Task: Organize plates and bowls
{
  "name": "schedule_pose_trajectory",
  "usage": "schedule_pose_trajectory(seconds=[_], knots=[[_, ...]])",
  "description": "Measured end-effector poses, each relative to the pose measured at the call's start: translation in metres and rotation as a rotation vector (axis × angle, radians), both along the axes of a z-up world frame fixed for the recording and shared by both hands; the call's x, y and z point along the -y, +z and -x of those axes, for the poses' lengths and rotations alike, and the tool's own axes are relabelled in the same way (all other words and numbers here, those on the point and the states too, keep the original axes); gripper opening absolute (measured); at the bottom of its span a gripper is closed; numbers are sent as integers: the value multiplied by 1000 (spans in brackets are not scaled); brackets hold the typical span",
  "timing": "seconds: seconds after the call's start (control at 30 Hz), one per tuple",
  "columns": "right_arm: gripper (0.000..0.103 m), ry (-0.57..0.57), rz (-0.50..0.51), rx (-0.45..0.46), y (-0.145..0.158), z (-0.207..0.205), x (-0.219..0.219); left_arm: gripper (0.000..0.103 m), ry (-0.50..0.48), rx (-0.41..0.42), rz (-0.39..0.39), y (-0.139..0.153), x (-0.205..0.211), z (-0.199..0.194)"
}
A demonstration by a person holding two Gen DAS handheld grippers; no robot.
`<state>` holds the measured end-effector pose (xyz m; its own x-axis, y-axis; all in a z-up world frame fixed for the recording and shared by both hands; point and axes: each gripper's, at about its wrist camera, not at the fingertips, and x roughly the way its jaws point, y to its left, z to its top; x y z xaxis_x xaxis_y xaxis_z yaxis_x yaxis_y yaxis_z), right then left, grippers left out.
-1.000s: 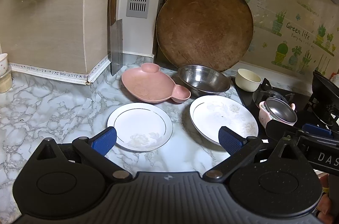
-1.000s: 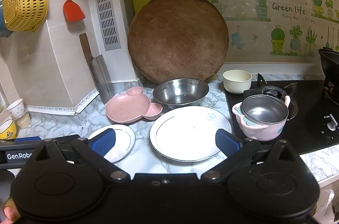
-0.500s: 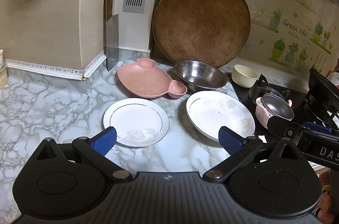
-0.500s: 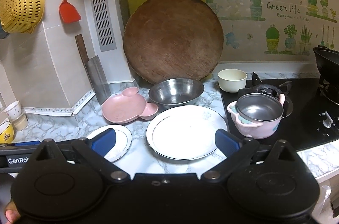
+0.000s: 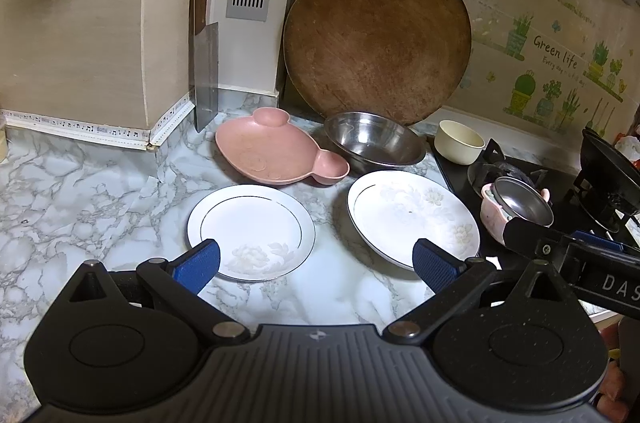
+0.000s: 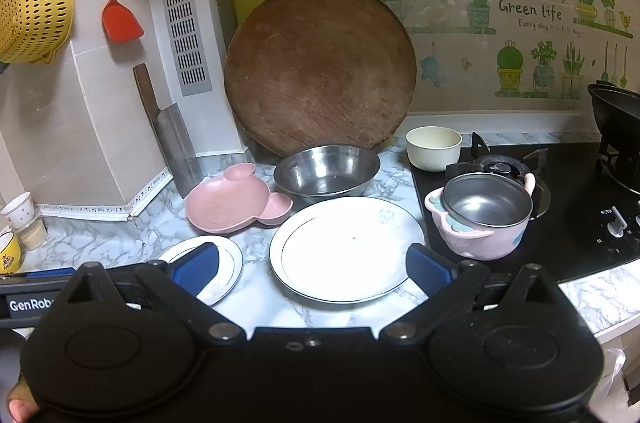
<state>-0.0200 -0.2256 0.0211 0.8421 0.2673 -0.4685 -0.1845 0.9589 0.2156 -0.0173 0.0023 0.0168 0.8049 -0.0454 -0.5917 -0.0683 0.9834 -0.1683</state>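
Note:
On the marble counter (image 5: pixel 80 199) lie a small white plate (image 5: pixel 251 231) and, to its right, a large white plate (image 5: pixel 412 215). Behind them sit a pink mouse-shaped dish (image 5: pixel 276 153), a steel bowl (image 5: pixel 374 141) and a cream bowl (image 5: pixel 459 142). A pink pot with a steel insert (image 6: pixel 486 215) stands on the hob. My left gripper (image 5: pixel 316 265) hangs open just in front of the small plate. My right gripper (image 6: pixel 312 269) is open over the near rim of the large plate (image 6: pixel 346 249); the small plate (image 6: pixel 224 255) shows at its left.
A round wooden board (image 6: pixel 320 71) and a yellow board lean on the back wall. A cleaver (image 6: pixel 172 135) leans in the corner. Cups (image 6: pixel 18 211) stand at far left. The black hob (image 6: pixel 576 223) and a wok (image 6: pixel 616 107) are on the right.
The left gripper has drifted slightly forward and left toward the small plate. The right view has shifted a little; both grippers stay open and no dish has moved.

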Motion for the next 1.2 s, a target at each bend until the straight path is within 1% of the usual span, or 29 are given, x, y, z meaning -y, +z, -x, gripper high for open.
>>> schedule_pose_trajectory(seconds=[0.23,0.63,1.07,1.2], knots=[[100,0,-2,4,0,-7,0,103,7,15,-11,0,1,-5],[100,4,-1,38,6,-11,0,103,3,58,-17,5,1,-11],[100,0,-8,15,-2,-29,10,103,-6,39,-23,0,9,-31],[100,0,-4,4,-5,-36,13,103,-14,20,-23,-5,11,-42]])
